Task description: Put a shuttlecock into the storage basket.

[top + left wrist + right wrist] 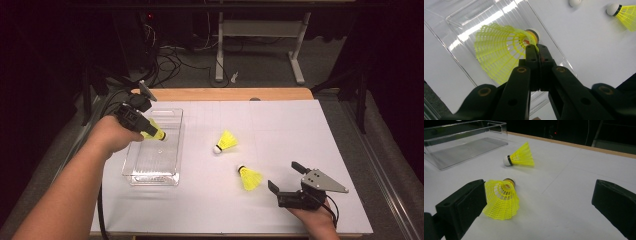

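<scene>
Yellow shuttlecock (249, 178) lies beside the open right gripper (286, 181), another (226, 142) near.

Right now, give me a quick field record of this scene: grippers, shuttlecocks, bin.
left gripper: shut on held shuttlecock, above the clear bin
right gripper: open, resting on the table
near shuttlecock: lying on table just ahead of the right gripper
far shuttlecock: lying on table, mid-sheet, apart from the bin
bin contents: nothing seen inside
</scene>
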`<move>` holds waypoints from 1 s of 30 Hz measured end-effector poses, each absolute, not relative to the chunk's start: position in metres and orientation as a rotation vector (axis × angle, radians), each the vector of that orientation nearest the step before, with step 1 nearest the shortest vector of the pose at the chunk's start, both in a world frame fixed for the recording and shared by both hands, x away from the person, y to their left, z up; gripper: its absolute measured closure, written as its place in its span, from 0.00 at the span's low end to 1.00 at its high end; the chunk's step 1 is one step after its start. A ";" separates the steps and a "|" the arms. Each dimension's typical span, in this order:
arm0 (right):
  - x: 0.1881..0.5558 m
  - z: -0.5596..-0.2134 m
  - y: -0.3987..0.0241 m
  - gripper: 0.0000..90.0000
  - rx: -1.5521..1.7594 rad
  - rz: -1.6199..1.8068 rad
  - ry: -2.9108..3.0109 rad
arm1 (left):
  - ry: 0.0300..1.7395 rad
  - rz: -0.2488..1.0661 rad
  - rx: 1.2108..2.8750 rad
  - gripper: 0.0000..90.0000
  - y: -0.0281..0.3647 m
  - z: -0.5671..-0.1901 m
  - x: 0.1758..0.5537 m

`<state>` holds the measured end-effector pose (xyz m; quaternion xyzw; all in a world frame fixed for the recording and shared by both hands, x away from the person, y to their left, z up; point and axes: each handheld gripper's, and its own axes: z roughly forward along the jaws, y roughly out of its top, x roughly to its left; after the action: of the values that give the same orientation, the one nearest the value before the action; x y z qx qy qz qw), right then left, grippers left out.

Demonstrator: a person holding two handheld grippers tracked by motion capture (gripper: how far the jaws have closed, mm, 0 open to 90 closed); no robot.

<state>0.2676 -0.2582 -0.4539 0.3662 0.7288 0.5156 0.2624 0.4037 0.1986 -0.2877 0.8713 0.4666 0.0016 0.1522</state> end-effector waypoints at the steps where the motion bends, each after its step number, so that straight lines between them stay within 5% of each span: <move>1: 0.268 -0.454 -0.258 0.00 0.993 1.396 1.970 | 1.346 0.002 2.493 0.99 0.199 -0.288 0.405; 30: 0.267 -0.453 -0.260 0.00 0.993 1.397 1.966 | 1.416 0.010 2.494 0.99 0.182 -0.337 0.435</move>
<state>0.2675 -0.2597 -0.4534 0.3671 0.7271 0.5168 0.2637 0.4349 0.1823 -0.3373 0.8614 0.4893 0.0036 0.1364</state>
